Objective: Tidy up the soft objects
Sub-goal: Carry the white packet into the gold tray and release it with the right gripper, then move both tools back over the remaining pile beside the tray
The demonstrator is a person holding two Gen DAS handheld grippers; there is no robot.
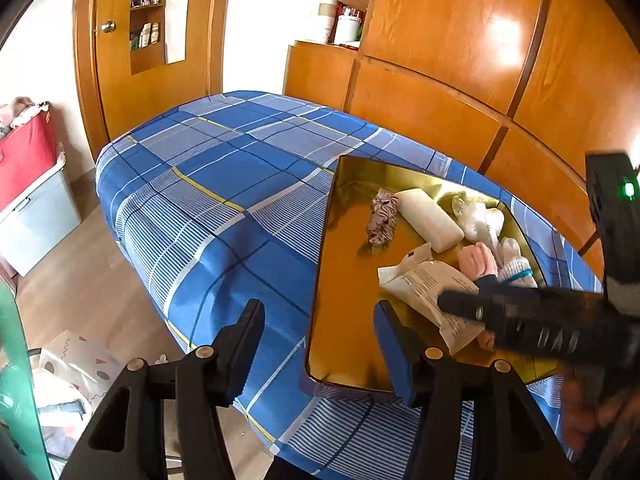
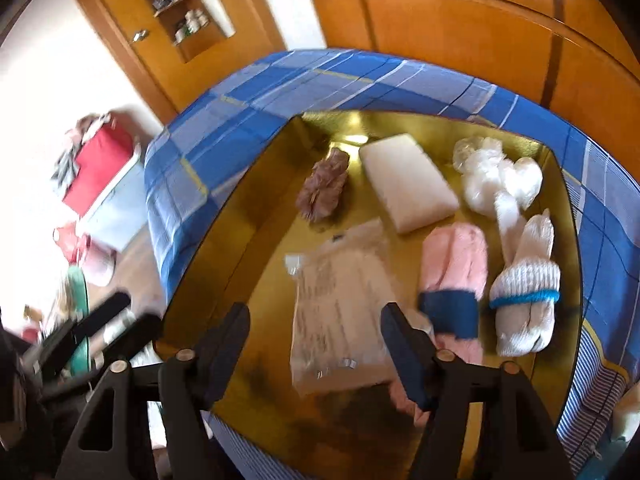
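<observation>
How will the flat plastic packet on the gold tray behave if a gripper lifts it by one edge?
The packet looks thin and crinkled, so it will probably sag and bend rather than stay flat. Its glossy film may slip between the pads. It lies flat on the tray, so catching an edge could be hard.

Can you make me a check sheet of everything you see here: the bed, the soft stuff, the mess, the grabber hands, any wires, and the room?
Surface: blue checked bed cover with a gold tray lying on it.
Job's things: all in the tray: brown scrunchie, white foam block, clear plastic bag bundle, pink sock roll, white sock roll, flat paper packet.
Clutter: nothing seen on the bed outside the tray.
Grippers: left gripper open, empty, at the tray's near edge; right gripper open above the packet.
Cables: nothing seen.
Surroundings: wooden cupboards, red box on the floor.
</observation>
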